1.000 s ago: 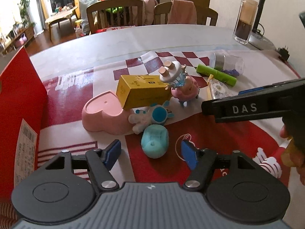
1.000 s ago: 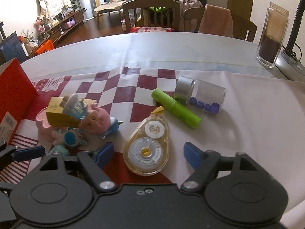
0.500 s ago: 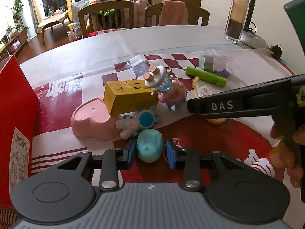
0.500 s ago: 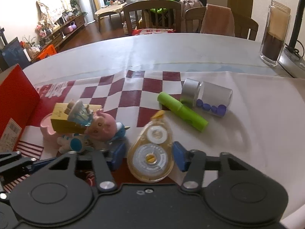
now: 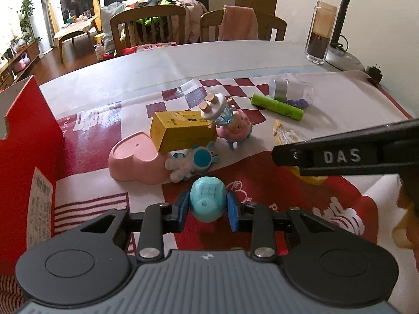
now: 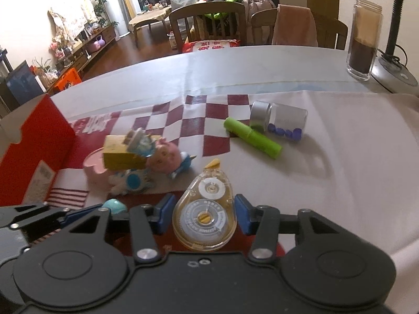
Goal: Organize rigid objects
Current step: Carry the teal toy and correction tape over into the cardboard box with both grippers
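Turquoise toy (image 5: 207, 199) is clamped between the blue pads of the left hand-held gripper (image 5: 207, 206), whose jaws have just been closing. Correction tape dispenser (image 6: 205, 216) is gripped likewise by the right hand-held gripper (image 6: 204, 213), just closed on it. Ahead of both, a yellow box (image 5: 180, 133), pink heart dish (image 5: 133, 159) and green tube (image 6: 252, 137) are seen on the tabletop (image 6: 340, 144).
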The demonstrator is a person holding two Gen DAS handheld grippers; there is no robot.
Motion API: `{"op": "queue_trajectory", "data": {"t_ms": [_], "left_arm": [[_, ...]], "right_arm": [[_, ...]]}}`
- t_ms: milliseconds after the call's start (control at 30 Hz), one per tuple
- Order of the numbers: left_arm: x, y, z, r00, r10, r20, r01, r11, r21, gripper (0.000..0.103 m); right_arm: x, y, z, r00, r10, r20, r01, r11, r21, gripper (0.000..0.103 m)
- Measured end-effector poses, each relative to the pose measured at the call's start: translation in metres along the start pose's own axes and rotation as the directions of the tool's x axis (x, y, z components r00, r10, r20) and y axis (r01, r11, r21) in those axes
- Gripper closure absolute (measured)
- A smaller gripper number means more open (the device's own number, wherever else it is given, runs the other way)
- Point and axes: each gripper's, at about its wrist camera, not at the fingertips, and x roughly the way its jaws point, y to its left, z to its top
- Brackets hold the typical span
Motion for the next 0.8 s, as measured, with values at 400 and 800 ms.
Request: {"op": "queue_trajectory", "data": {"t_ms": [400,800], "left_arm": [[-0.049,0.009,-0.003,1.000,-0.006,0.011,0.006,1.000,-0.001,0.073],[-0.107,0.044,0.001,0.999,-0.014,0.048,0.015,0.999,-0.032,0.073]], "right_arm": [[-0.053,0.035,-0.004,0.998,0.045,0.039,-0.043,0.998,-0.051,0.055],[-0.088,0.091,0.005,0.990,0.105,0.099,-0.093,0.989,-0.113,0.055]]}}
